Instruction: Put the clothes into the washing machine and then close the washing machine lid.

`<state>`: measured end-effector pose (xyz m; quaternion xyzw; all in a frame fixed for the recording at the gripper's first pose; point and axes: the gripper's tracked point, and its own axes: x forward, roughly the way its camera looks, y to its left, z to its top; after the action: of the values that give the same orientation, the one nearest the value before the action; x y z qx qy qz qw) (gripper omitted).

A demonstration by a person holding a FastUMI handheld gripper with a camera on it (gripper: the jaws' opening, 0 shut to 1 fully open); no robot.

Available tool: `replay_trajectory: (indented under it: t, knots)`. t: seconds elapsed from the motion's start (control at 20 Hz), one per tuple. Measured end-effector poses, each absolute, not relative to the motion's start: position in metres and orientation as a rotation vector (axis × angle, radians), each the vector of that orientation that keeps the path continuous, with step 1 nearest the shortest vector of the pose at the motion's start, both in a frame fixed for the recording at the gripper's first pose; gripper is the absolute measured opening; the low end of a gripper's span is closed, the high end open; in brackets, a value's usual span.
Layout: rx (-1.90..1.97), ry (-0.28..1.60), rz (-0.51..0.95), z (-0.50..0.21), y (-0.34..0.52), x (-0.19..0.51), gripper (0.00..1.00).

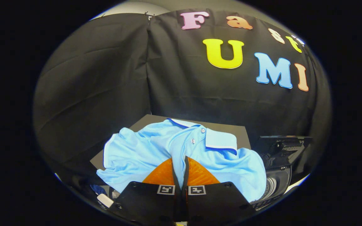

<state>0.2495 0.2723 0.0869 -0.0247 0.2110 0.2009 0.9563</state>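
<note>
On the dark table (156,121) in front of the black cloth wall lies a light blue polo shirt (137,153), rumpled, its left side spread toward the table's near left edge. Its collar (220,139), white with a dark blue trim line, sits toward the far side, with two small buttons on the placket just left of it. At the middle, the gripper (180,166) has its fingers (160,174) drawn together on a narrow fold of the shirt's fabric, which rises between them, so both press on the cloth. To the right, beyond the shirt's right edge and lower than the table, stands the washing machine (276,182) with its dark lid (283,146) raised.
</note>
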Motion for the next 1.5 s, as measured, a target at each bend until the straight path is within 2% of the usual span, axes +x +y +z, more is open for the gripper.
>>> replay_trajectory:
  t: [0.7, 1.5]
  knots:
    - [-0.019, 0.271, 0.451, 0.189, 0.214, 0.241, 0.01]
    - [0.056, 0.222, 0.282, 0.23, 0.003, 0.245, 0.01]
